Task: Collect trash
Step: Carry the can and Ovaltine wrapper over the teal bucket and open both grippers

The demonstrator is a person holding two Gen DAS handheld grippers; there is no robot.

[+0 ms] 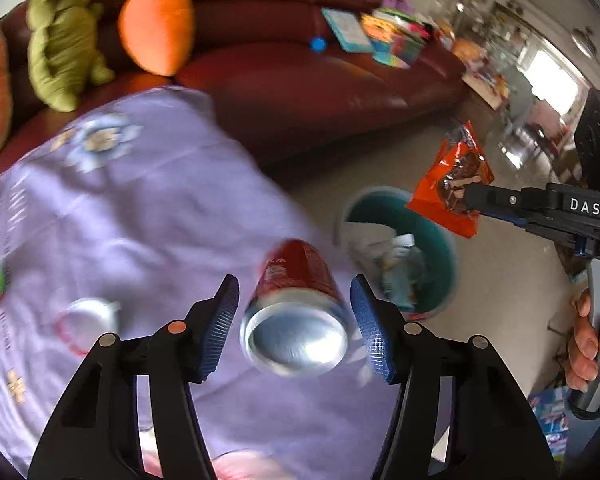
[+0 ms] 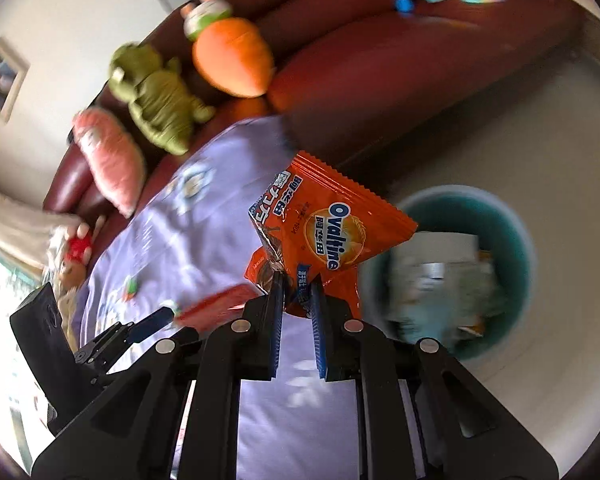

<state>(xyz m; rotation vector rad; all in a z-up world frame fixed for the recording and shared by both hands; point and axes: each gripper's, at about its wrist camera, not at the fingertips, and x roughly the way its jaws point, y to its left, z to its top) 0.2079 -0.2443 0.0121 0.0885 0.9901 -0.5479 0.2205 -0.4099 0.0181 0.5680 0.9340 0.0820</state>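
Note:
A red soda can [image 1: 296,304] lies between the fingers of my left gripper [image 1: 296,316], bottom end toward the camera, over a purple cloth [image 1: 132,208]. The jaws stand apart on either side of it with small gaps, so it is open. My right gripper [image 2: 298,284] is shut on an orange Ovaltine wrapper [image 2: 332,224] and holds it in the air, just left of a teal trash bin [image 2: 512,216]. In the left wrist view the wrapper [image 1: 456,184] hangs beside the bin [image 1: 440,240], which holds several pieces of trash.
A dark red sofa [image 1: 320,80] stands behind, with a green plush [image 1: 64,40], a carrot plush [image 1: 156,28] and colourful books [image 1: 388,36]. A pink cushion [image 2: 108,160] lies at the left. The bin stands on a pale floor [image 1: 500,280].

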